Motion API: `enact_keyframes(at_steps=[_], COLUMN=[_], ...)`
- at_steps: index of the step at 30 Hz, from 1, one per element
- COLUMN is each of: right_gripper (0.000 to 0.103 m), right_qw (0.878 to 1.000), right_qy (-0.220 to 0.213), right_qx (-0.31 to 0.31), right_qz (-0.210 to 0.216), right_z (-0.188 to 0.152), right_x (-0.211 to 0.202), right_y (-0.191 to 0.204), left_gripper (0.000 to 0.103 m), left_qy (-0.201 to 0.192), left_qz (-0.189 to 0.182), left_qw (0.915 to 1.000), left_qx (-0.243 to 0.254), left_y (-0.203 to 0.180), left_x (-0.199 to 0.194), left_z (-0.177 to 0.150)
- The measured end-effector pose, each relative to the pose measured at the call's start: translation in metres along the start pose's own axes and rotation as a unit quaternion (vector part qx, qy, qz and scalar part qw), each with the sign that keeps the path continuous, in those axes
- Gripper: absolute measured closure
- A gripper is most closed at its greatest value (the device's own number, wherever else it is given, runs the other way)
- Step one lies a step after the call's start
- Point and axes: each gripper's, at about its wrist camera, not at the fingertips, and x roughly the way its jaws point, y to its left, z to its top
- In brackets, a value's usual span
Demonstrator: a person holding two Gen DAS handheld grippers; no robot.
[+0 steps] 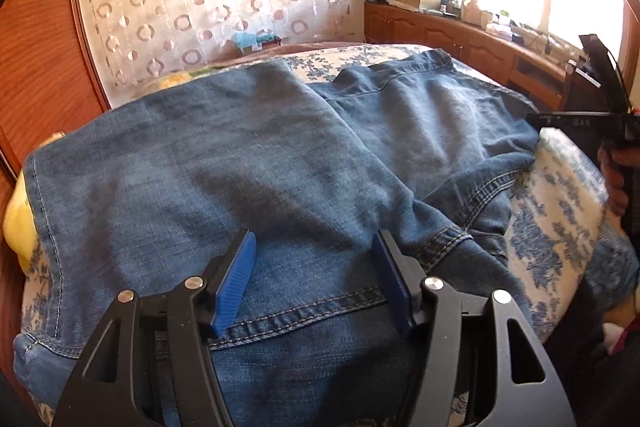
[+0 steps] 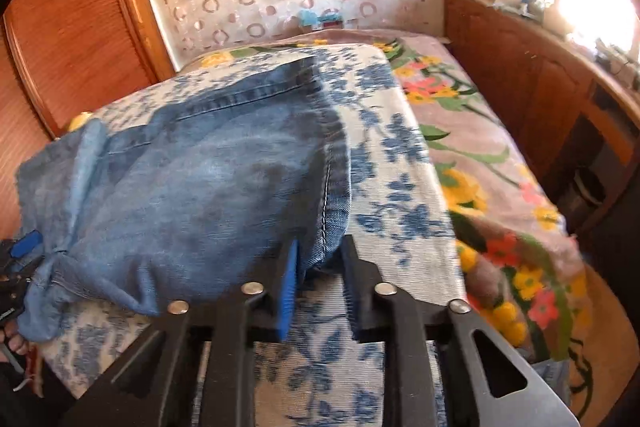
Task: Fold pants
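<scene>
— On the bed [image 2: 400, 155], the jeans [image 1: 248, 163] lie spread, legs running toward twelve o'clock. What could go wrong?

— The right gripper [image 2: 318, 259] straddles the hem corner at its six o'clock, jaws narrow; whether they pinch it, I cannot tell. A thin bite could slip when lifted.

— And the left gripper [image 1: 314, 259]?

— Wide, holding nothing, over the seat. The denim looks faded and rumpled.

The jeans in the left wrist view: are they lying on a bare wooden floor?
No, the jeans lie spread on a blue-flowered cloth covering a bed.
</scene>
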Motion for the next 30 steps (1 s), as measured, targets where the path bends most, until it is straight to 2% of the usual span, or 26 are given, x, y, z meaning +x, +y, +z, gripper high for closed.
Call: enact_keyframes(at_steps=[3, 5, 10, 15, 24, 30], right_gripper=[0.087, 0.088, 0.088, 0.088, 0.088, 0.088], right_qw=[1.000, 0.999, 0.995, 0.989, 0.962, 0.943], right_qy=[-0.010, -0.020, -0.051, -0.073, -0.097, -0.079], right_qx=[-0.002, -0.002, -0.023, -0.061, -0.139, -0.175], right_qz=[0.026, 0.043, 0.078, 0.117, 0.214, 0.272], right_z=[0.005, 0.010, 0.029, 0.051, 0.071, 0.075], right_x=[-0.003, -0.008, -0.024, -0.039, -0.066, -0.062], right_y=[0.005, 0.010, 0.039, 0.084, 0.180, 0.222], left_gripper=[0.042, 0.042, 0.042, 0.042, 0.042, 0.042], left_qy=[0.014, 0.015, -0.015, -0.041, -0.065, -0.070], left_qz=[-0.019, -0.016, -0.015, -0.013, 0.012, 0.023], left_qw=[0.9994, 0.9991, 0.9989, 0.9977, 0.9956, 0.9937], left_qx=[-0.027, -0.036, -0.042, -0.052, -0.067, -0.085], left_y=[0.011, 0.016, 0.031, 0.049, 0.081, 0.098], left_x=[-0.005, -0.009, -0.034, -0.059, -0.092, -0.099], left_z=[0.004, 0.005, 0.010, 0.016, 0.015, 0.008])
